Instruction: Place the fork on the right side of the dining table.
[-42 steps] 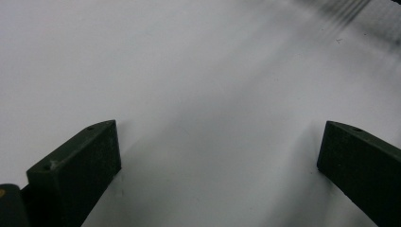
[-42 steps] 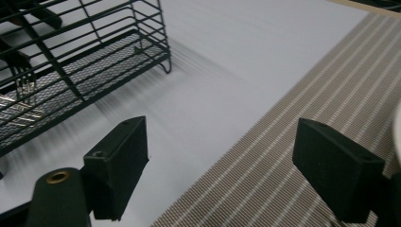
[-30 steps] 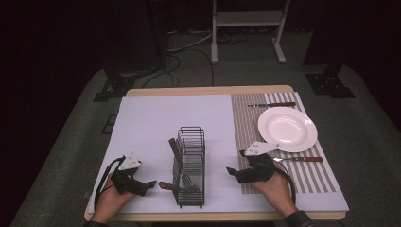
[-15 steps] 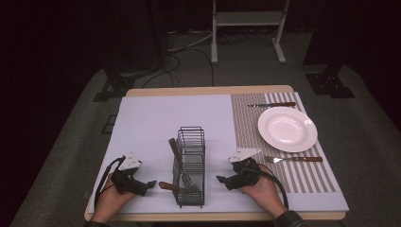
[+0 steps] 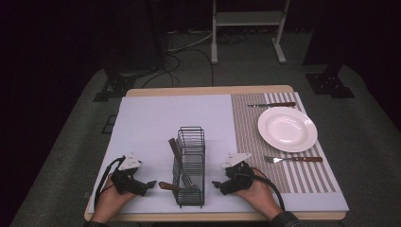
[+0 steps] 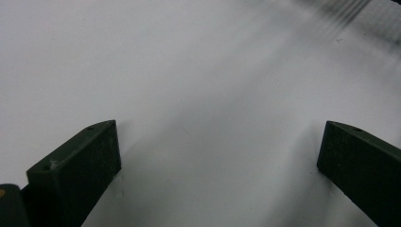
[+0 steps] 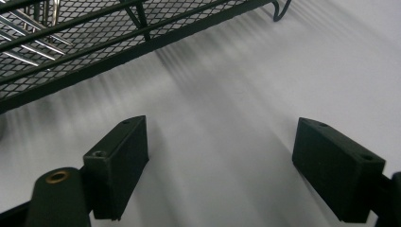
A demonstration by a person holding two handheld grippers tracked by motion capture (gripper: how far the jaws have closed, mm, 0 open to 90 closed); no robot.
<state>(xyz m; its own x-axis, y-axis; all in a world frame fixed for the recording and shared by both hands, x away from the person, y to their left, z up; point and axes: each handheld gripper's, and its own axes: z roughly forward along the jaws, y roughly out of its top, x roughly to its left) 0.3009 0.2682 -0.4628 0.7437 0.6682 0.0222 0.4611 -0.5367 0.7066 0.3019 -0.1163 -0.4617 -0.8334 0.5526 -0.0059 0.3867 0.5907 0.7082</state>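
The black wire-mesh cutlery basket stands near the front edge of the white mat, between the left gripper and right gripper. Both grippers rest low with jaws spread wide and hold nothing. The basket is probably light and rigid; grip its top rim bars, since the wood-handled utensils inside may shift.

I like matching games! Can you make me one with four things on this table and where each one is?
Things:
1. plate
2. fork
3. knife
4. wire basket

Places:
A. between the two tools
B. on the striped mat, between knife and fork
C. beyond the plate, near the table's far edge
D. on the plate's near side

Pairs: 1-B, 2-D, 3-C, 4-A
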